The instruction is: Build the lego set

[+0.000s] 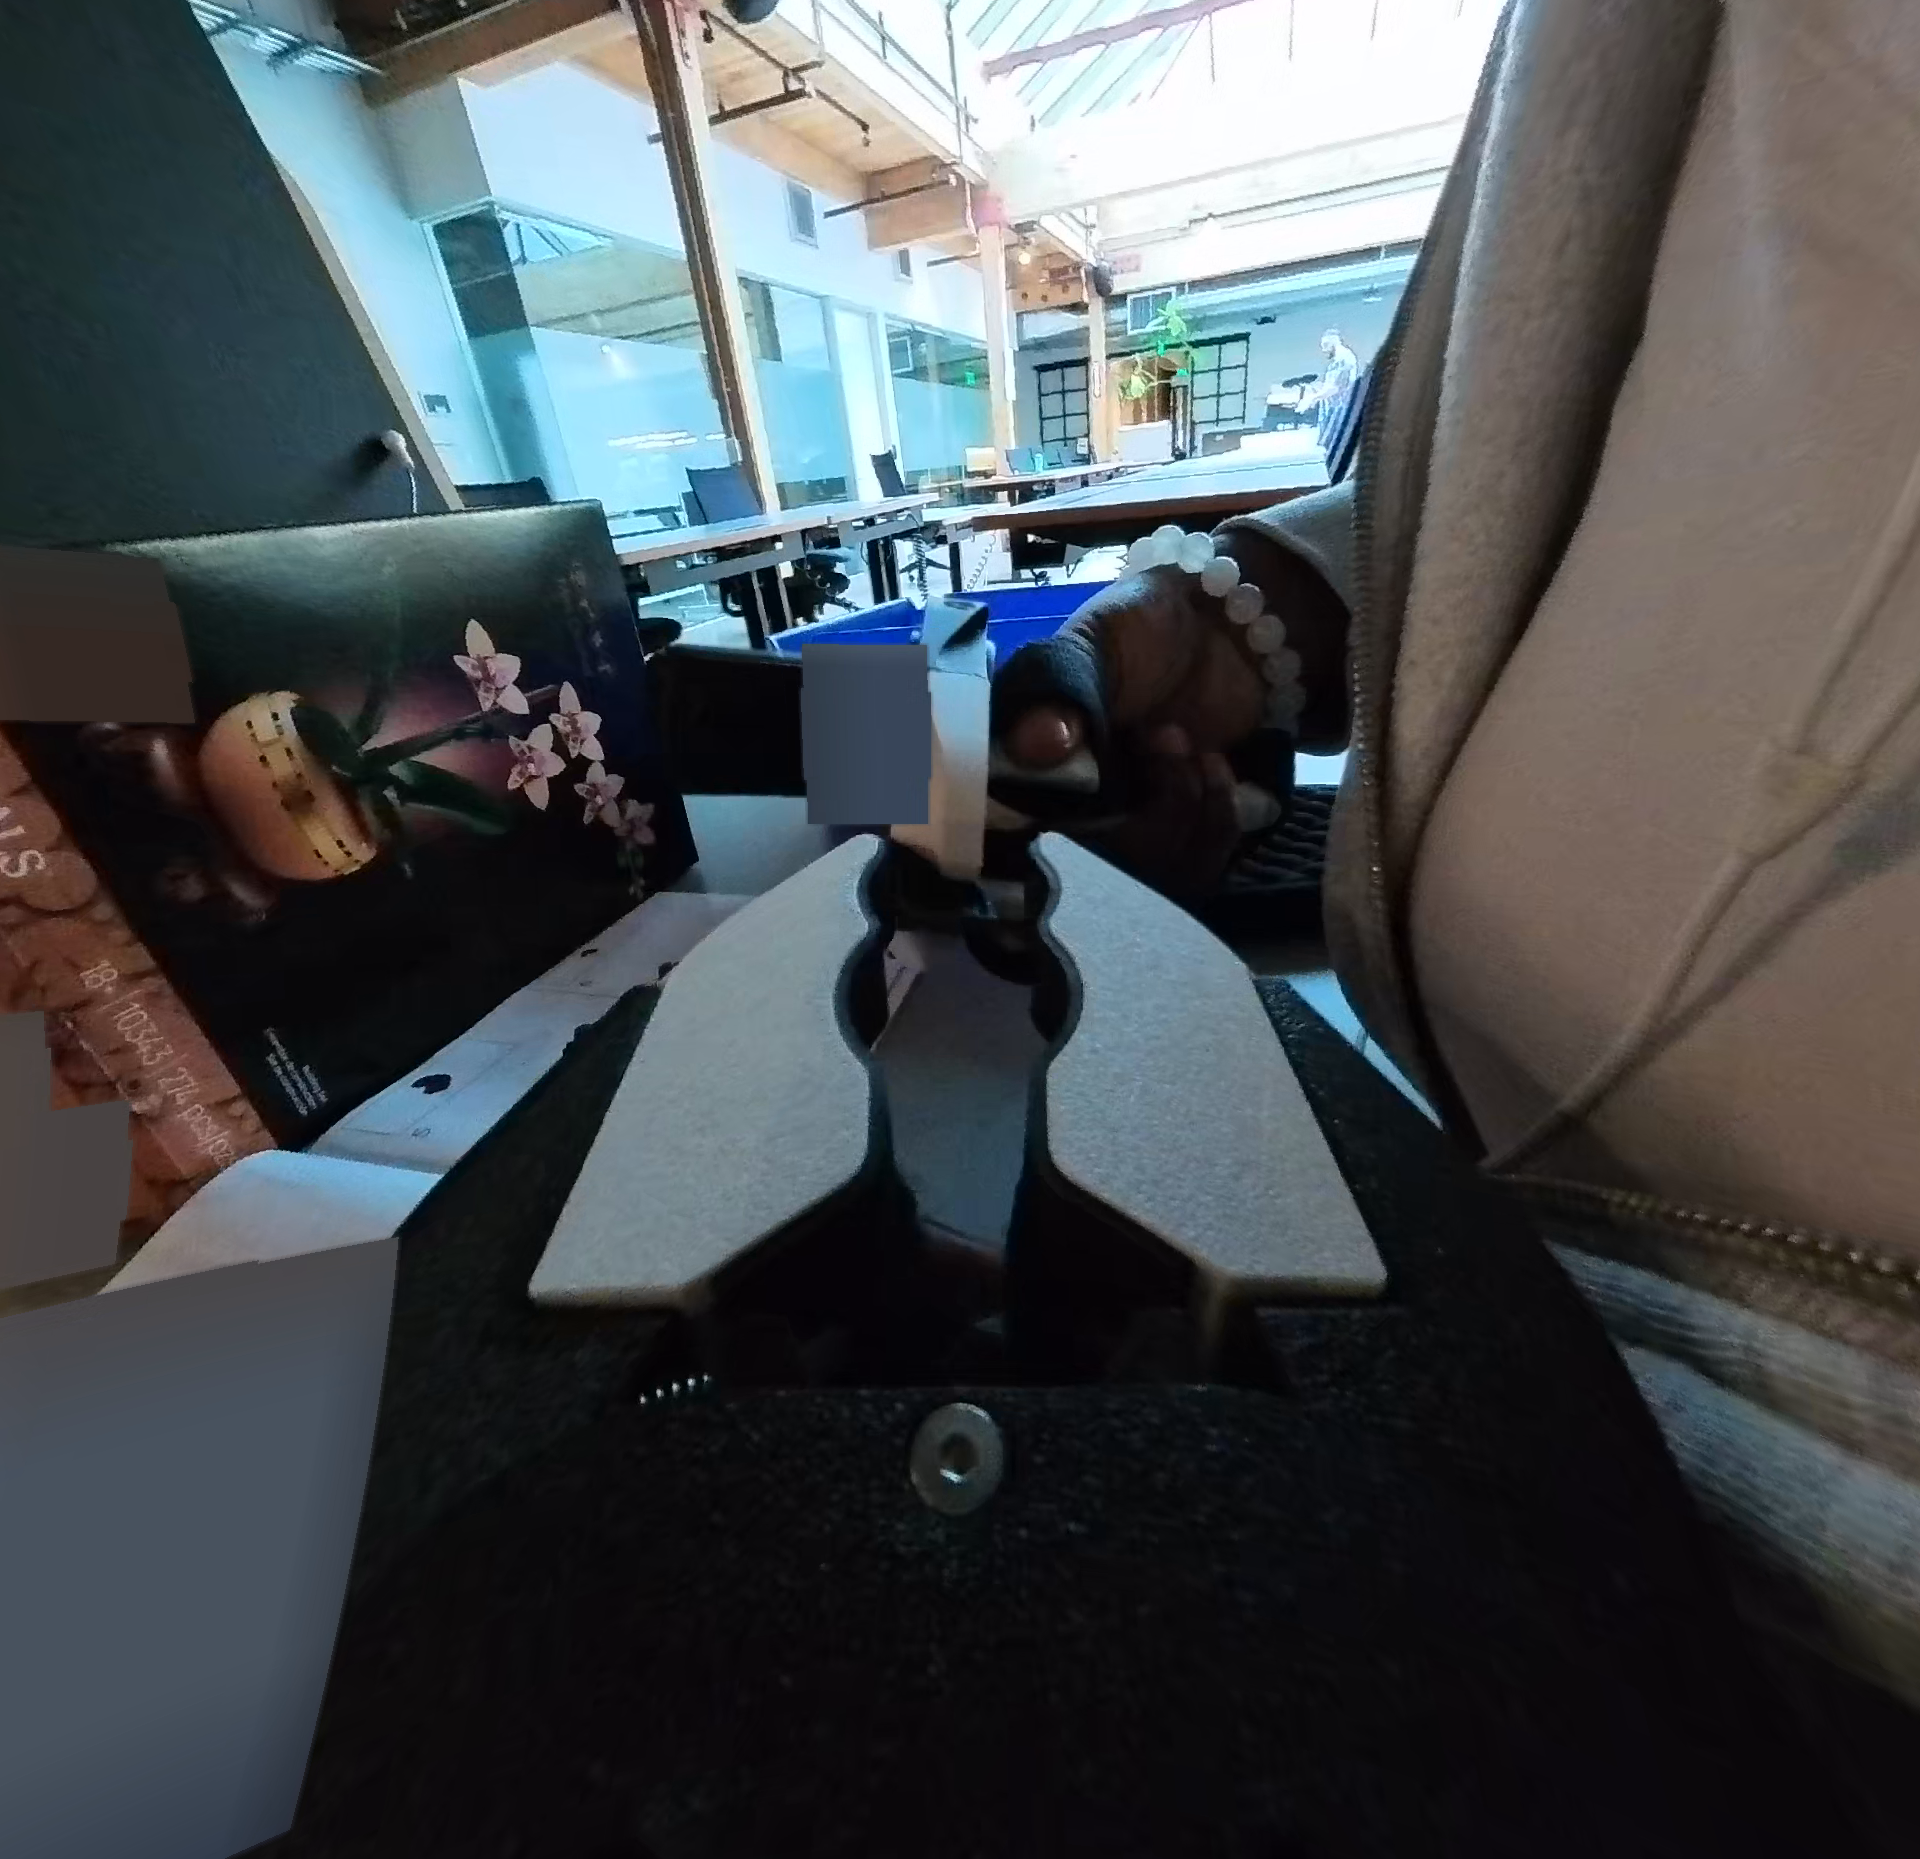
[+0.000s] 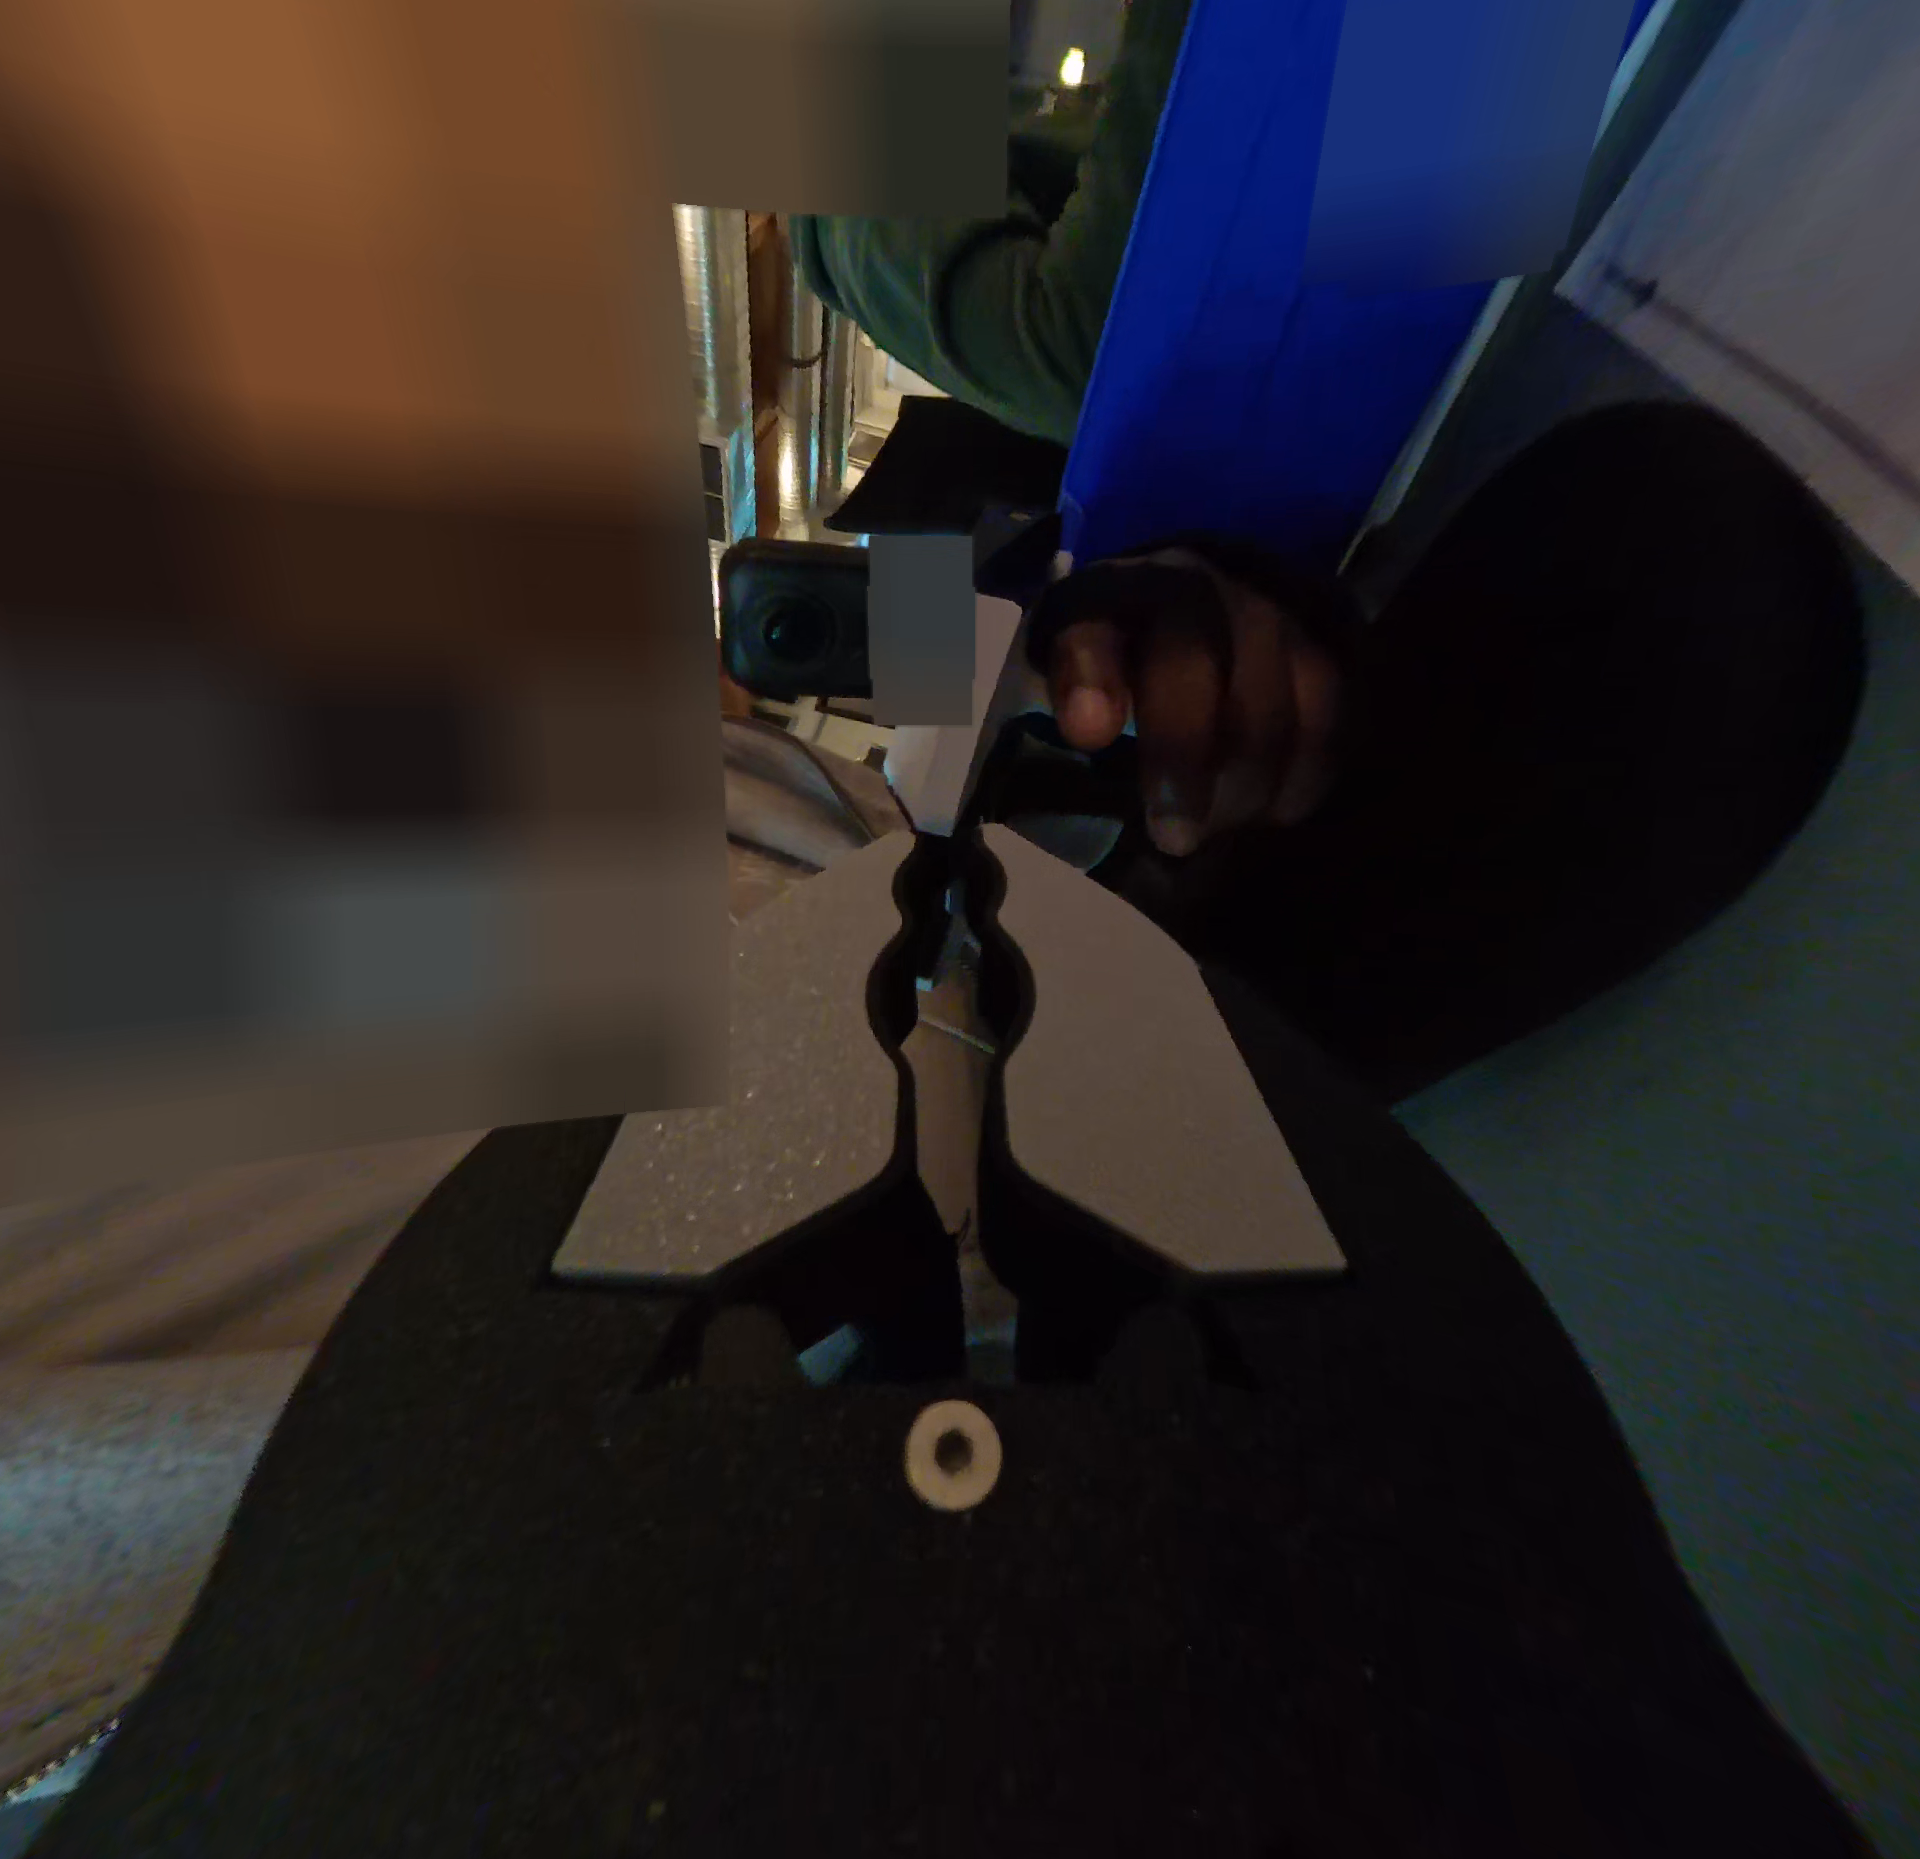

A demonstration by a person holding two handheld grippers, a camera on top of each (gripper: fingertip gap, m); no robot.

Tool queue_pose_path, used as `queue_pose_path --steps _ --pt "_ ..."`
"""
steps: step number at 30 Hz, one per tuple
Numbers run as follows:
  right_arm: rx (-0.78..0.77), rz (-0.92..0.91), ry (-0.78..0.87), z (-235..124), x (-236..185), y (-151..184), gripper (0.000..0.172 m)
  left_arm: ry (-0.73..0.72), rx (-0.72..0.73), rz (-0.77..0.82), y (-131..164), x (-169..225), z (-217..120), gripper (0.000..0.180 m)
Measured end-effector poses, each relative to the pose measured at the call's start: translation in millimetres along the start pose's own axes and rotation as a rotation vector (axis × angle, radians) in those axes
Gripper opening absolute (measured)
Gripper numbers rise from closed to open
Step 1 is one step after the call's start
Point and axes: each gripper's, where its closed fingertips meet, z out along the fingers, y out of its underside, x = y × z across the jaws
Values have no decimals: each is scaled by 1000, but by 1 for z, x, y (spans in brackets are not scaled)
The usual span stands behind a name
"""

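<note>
A white paper bag (image 1: 961,749) with a label patch hangs between my two grippers, which face each other tip to tip. My left gripper (image 1: 956,859) is partly open. Its fingertips stand around the bag's lower edge, and a gap shows on the right side. My right gripper (image 2: 948,853) is shut on the thin edge of the same bag (image 2: 935,770). In the left wrist view a hand (image 1: 1143,687) with a bead bracelet holds the right gripper's handle. The left gripper's camera (image 2: 795,625) shows opposite in the right wrist view.
A dark box printed with orchids (image 1: 416,770) stands at the left, with a white printed sheet (image 1: 540,999) in front of it. A blue bin (image 1: 883,620) is behind the bag and also shows in the right wrist view (image 2: 1299,303). A person's beige jacket (image 1: 1610,666) fills the right. Only a small space, under 4 cm, lies between the two pairs of fingers.
</note>
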Motion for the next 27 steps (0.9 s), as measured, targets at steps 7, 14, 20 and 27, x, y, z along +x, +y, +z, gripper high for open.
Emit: queue_pose_path --steps 7,14,20,27 --pt "-10 25 -6 1 1 3 4 -36 -39 54 5 -1 4 17" --pt "-3 27 -5 1 2 1 4 -21 -32 27 5 -1 4 19" --pt "-1 31 -1 2 5 1 4 -16 -29 21 4 -1 4 25" --pt "3 35 -14 5 6 2 3 -23 -16 8 3 -3 2 16"
